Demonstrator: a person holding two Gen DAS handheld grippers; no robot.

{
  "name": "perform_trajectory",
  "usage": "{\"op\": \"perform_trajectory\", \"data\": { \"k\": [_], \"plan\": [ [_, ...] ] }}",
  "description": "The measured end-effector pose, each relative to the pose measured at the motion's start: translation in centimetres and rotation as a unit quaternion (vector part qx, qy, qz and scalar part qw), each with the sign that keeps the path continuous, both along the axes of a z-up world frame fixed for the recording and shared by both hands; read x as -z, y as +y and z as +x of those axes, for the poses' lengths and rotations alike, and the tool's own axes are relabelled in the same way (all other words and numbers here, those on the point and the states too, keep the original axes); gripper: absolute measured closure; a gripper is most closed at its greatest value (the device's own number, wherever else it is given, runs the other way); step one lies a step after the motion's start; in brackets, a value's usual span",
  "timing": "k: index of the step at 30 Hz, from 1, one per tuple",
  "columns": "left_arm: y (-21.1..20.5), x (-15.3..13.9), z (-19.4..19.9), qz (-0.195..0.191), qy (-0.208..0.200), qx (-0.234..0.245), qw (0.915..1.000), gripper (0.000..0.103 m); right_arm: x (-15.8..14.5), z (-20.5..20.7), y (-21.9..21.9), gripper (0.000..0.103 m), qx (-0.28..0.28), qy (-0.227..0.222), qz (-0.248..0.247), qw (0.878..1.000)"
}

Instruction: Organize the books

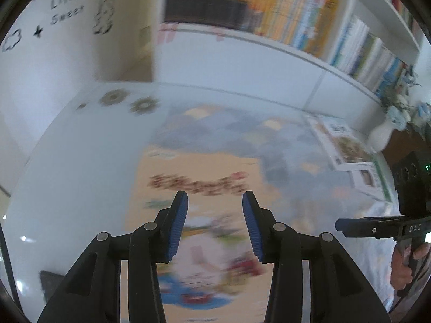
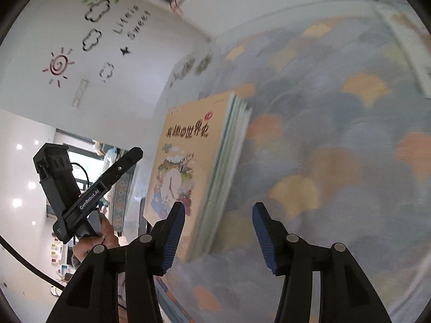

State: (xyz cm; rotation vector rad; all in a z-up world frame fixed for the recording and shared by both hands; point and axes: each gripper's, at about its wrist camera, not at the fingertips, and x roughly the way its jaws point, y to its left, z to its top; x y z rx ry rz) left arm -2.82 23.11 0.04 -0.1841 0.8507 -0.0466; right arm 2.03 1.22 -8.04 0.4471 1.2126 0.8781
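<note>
Black left gripper (image 1: pixel 214 197) hovers with blue-padded jaws parted and empty above the cream-covered illustrated book stack (image 1: pixel 199 231), which lies on the scallop-patterned cloth (image 1: pixel 282 140); right gripper (image 2: pixel 218 208) jaws, also apart, frame the stack's page edges without touching.

A stack of books (image 2: pixel 199 167) lies on a patterned cloth (image 2: pixel 336 140) that covers the surface (image 1: pixel 67 161). Behind it, against the wall, stands a bookcase (image 1: pixel 242 53) with rows of upright books (image 1: pixel 291 16) on its shelves. To the right of the stack in the left wrist view, more flat books (image 1: pixel 347 148) lie on the cloth, with a vase (image 1: pixel 382 134) just beyond them.
</note>
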Motion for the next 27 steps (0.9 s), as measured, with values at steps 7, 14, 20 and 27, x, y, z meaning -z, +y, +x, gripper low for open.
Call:
{"op": "perform_trajectory", "data": {
  "k": [7,14,20,27],
  "plan": [
    [-13.4,0.9,5.0,-0.044,0.011,0.081,0.9957,0.056,-1.3,2.3,-15.0,0.053,0.121,-0.045,0.015,0.991],
    [-25.5,5.5,10.8,-0.022,-0.025,0.093,0.9951,0.056,-1.1,6.5,-27.6,0.053,0.237,-0.108,-0.019,0.965],
    [-30.6,9.0,16.5,-0.047,-0.003,0.099,0.994,0.056,0.4,12.2,-32.3,0.053,0.277,-0.131,-0.055,0.95],
    [-33.5,10.2,19.7,-0.056,-0.015,0.118,0.9913,0.055,3.6,16.8,-33.6,0.052,0.308,-0.129,-0.076,0.939]
  ]
}}
